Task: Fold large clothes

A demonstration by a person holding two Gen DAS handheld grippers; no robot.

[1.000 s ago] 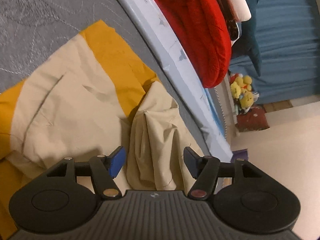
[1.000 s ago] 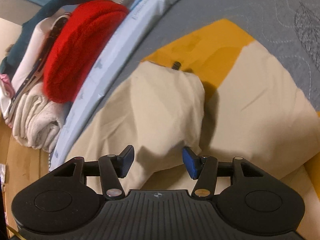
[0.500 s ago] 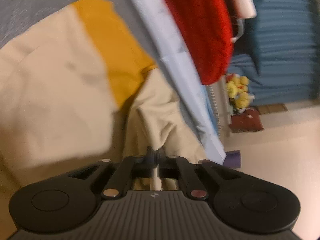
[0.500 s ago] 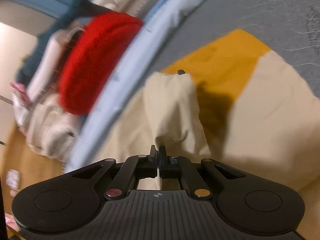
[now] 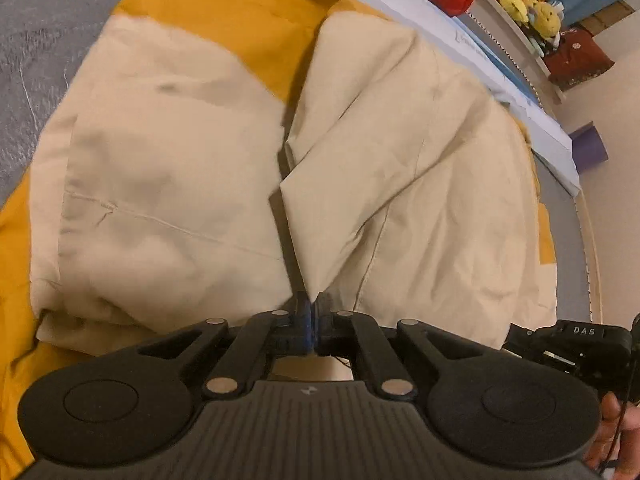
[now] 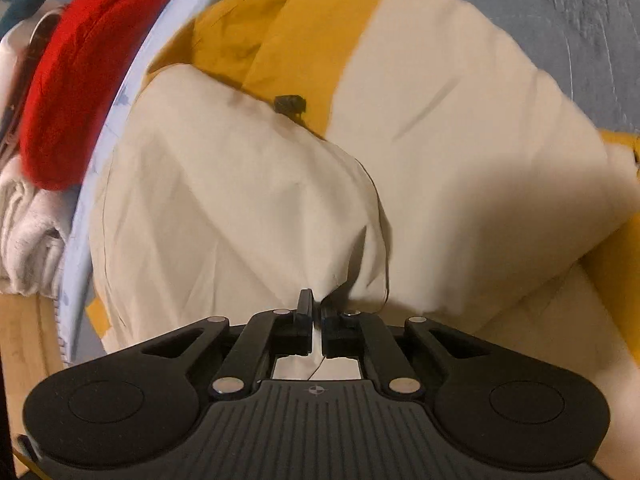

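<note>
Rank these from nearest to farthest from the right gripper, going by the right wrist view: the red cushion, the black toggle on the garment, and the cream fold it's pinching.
1. Cream fold: clamped in the right gripper, directly ahead.
2. Black toggle: farther up the garment, just above centre, on the fold's upper edge.
3. Red cushion: beyond the bed's edge, upper left.

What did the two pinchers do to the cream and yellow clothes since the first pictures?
Both were open above the cloth and have just been closing. Now the left gripper pinches a fold of the cream and yellow garment, and the right gripper pinches another fold of it, pulling the fabric into peaks. Both moved closer to the cloth. The garment is still on the grey bedspread, with the red cushion beside the bed.
</note>
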